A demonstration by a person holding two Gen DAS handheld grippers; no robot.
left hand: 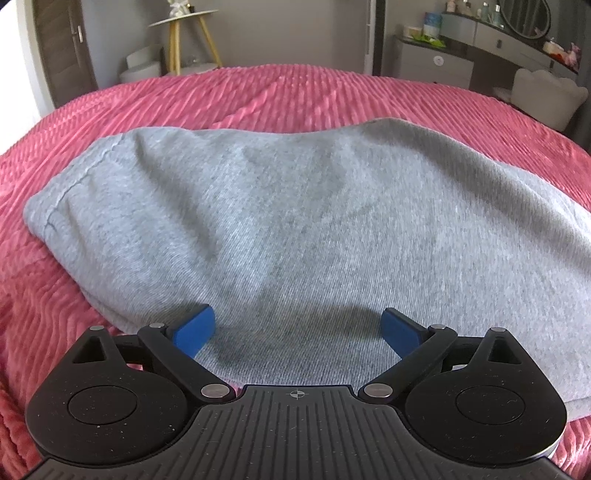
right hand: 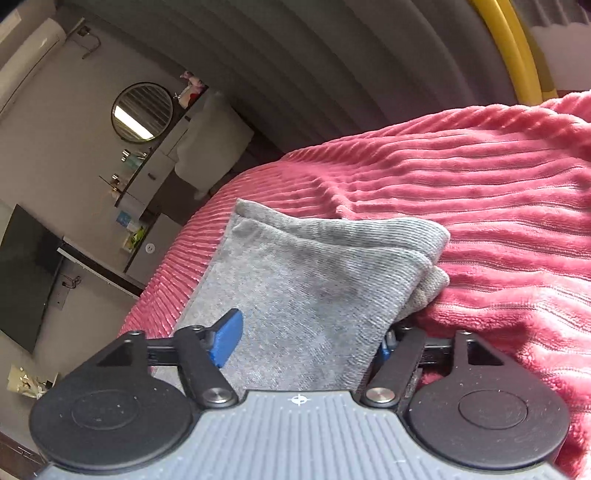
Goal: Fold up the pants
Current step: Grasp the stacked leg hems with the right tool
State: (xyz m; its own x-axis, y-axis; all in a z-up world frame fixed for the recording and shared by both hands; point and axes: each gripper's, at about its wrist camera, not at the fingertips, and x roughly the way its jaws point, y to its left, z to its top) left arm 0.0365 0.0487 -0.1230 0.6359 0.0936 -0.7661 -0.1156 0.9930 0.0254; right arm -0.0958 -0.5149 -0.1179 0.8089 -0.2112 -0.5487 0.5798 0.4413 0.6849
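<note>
Grey knit pants (left hand: 295, 206) lie folded into a thick pad on the bed, on top of a pink ribbed plush bedspread (left hand: 258, 96). Stitched seam runs along the pad's left end in the left wrist view.

Left tongs (left hand: 298, 330): spread wide, blue pads on either side, hovering just above the near edge of the grey fabric. Nothing pinched; fabric shows flat in the gap between them.

Right tongs (right hand: 306, 341): also spread, jaws wide apart. The pants (right hand: 314, 295) sit between them at the ribbed cuff end, stacked layers visible at the far corner. Left blue pad (right hand: 227, 338) stands clear above the cloth; the other pad is mostly hidden behind the fabric's edge, so cannot tell if it touches. No squeeze on the cloth that I can see.

Bedspread (right hand: 480, 192) bunches up in a ridge right beside the cuff end.

Background: grey dresser with a round mirror (right hand: 142, 112), dark TV screen (right hand: 26, 277) on the wall, small round wooden-legged side table (left hand: 184, 22) past the far edge of the bed.
</note>
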